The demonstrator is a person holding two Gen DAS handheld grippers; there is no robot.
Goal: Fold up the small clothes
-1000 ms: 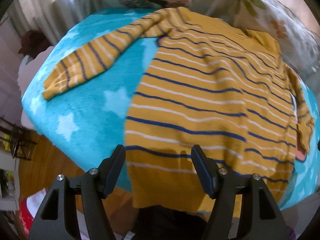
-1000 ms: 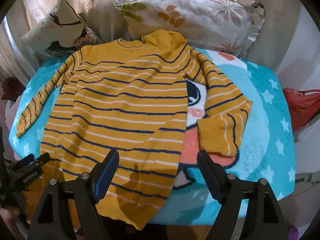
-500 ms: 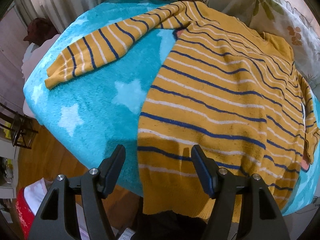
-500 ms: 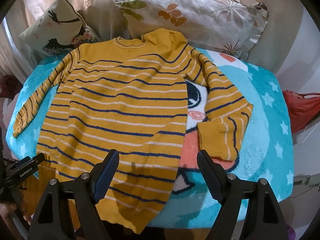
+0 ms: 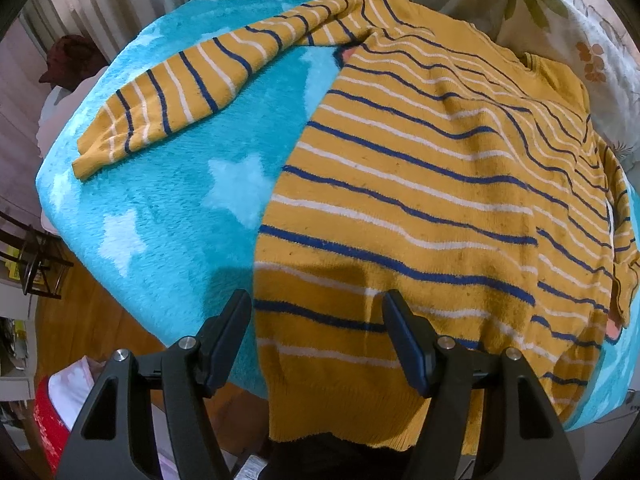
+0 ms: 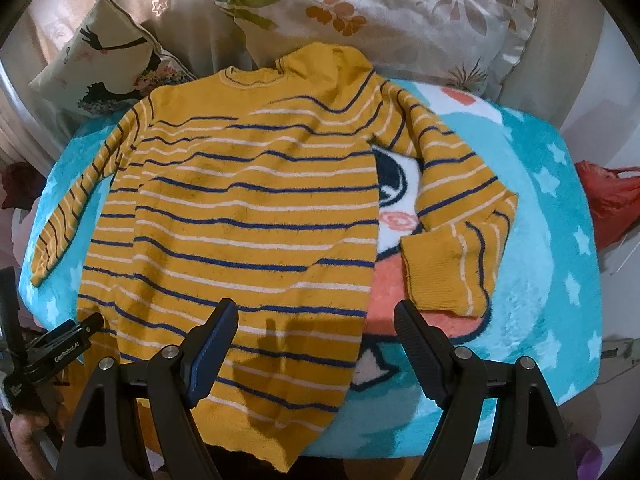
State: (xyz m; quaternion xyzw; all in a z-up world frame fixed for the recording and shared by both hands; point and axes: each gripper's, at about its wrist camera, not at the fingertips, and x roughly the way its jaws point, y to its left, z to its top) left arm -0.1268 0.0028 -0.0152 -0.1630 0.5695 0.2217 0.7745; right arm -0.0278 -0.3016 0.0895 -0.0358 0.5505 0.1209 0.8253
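Note:
A yellow sweater (image 6: pixel 256 216) with blue and white stripes lies spread flat on a turquoise star blanket (image 6: pixel 560 264); it also shows in the left wrist view (image 5: pixel 440 184). Its left sleeve (image 5: pixel 172 100) stretches out straight. Its right sleeve (image 6: pixel 460 232) is bent back, cuff toward the hem. My left gripper (image 5: pixel 318 320) is open and empty, hovering over the hem's left corner. My right gripper (image 6: pixel 316 332) is open and empty above the hem's right part. The left gripper also shows at the left edge of the right wrist view (image 6: pixel 60 352).
Floral pillows (image 6: pixel 380 16) and a bird cushion (image 6: pixel 104 60) lean at the far side. A red bag (image 6: pixel 612 200) lies to the right. Wooden floor (image 5: pixel 80 320) and a dark rack (image 5: pixel 36 256) show past the blanket's left edge.
Both grippers have moved closer to the sweater. The left view has shifted so the hem corner sits between its fingers. The sweater has not moved.

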